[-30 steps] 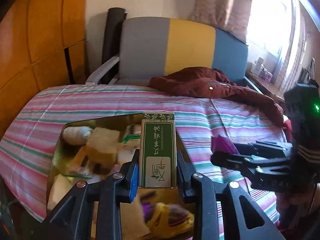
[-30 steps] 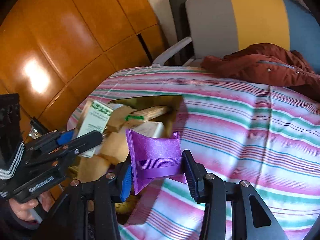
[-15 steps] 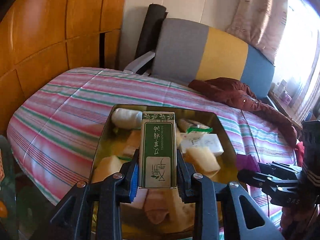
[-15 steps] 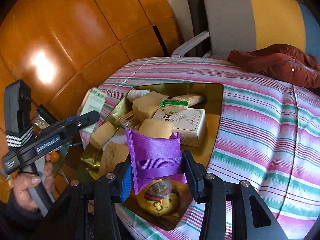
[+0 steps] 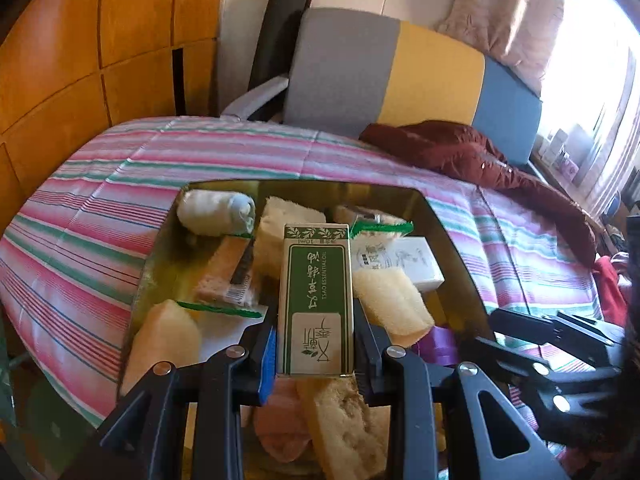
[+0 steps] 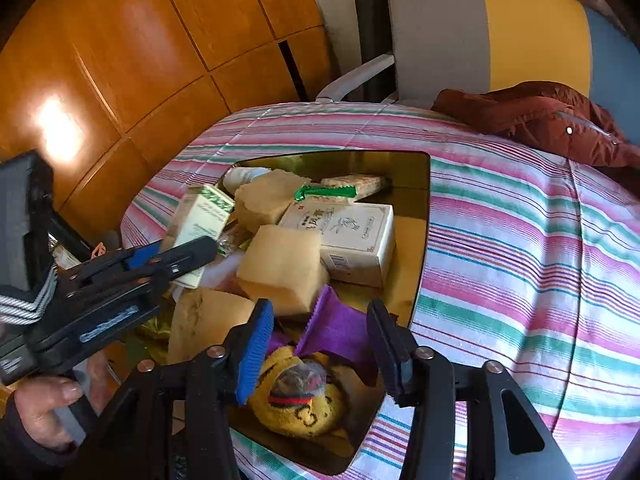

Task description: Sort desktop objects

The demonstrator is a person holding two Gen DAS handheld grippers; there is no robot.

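My left gripper [image 5: 316,356] is shut on a green-and-white essential-oil box [image 5: 316,300], held upright over the gold tray [image 5: 452,248]. From the right wrist view the same box [image 6: 204,216] hangs above the tray's left side. My right gripper [image 6: 320,344] hovers over the tray's near end and its jaws are opening. The purple packet [image 6: 340,328] lies tilted between them, resting on the tray's contents, and the pads no longer press on it. In the left wrist view the purple packet [image 5: 440,344] peeks out beside the right gripper [image 5: 552,344].
The tray holds several items: a white carton [image 6: 352,236], pale sponge blocks [image 6: 280,272], a yellow round toy [image 6: 304,404], a rolled white cloth [image 5: 216,212]. It sits on a striped tablecloth [image 6: 520,240]. A red jacket [image 5: 480,160] and a chair [image 5: 384,68] lie beyond.
Both grippers came in over the tray. The right jaws widened and the purple packet slipped from an upright grip down onto the tray's contents. The left gripper kept hold of the green box and sank.
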